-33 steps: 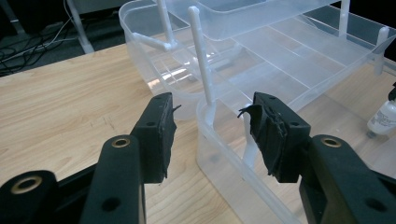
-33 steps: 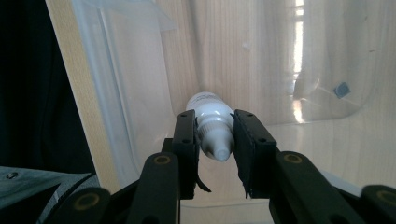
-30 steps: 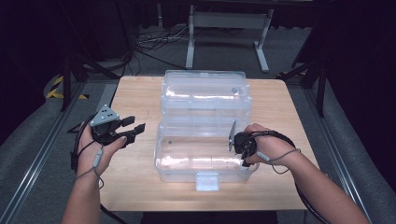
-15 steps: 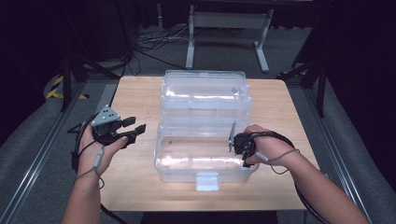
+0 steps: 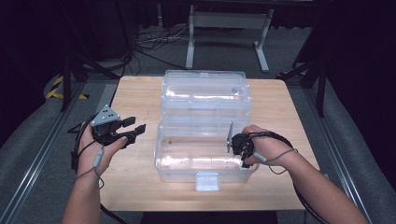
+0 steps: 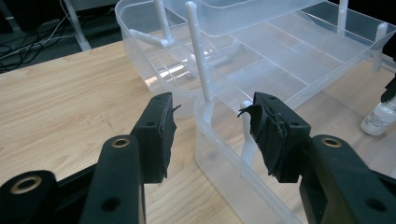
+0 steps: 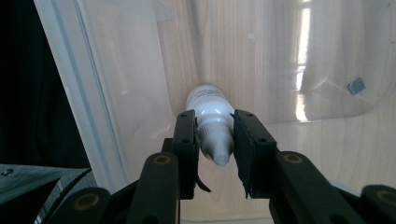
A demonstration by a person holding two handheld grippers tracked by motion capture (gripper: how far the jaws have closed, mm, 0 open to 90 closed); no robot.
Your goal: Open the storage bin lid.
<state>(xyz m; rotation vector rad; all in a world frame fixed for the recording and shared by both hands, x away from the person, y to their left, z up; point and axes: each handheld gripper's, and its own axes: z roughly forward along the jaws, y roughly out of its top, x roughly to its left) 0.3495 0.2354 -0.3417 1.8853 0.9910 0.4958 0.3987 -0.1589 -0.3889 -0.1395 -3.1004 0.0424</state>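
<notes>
A clear plastic tiered box (image 5: 203,99) stands open in the middle of the wooden table (image 5: 138,93). My left gripper (image 5: 136,127) hovers at the box's left side, jaws open and empty. In the left gripper view its jaws (image 6: 210,133) frame the box's white hinge arm (image 6: 198,51) without touching it. My right gripper (image 5: 239,151) reaches down into the right end of the box's lower bin (image 5: 187,156). It is shut on a small white dropper bottle (image 7: 210,108), with the pads pressing on the bottle's neck and cap. The left gripper view shows that bottle (image 6: 379,119) through the box.
The box's upper trays (image 6: 289,60) are swung back on white arms. A latch tab (image 5: 207,181) sticks out at the box's front edge. Bare wood (image 5: 275,105) lies to either side of the box. Beyond the table are cables and a metal stand (image 5: 224,28) on the floor.
</notes>
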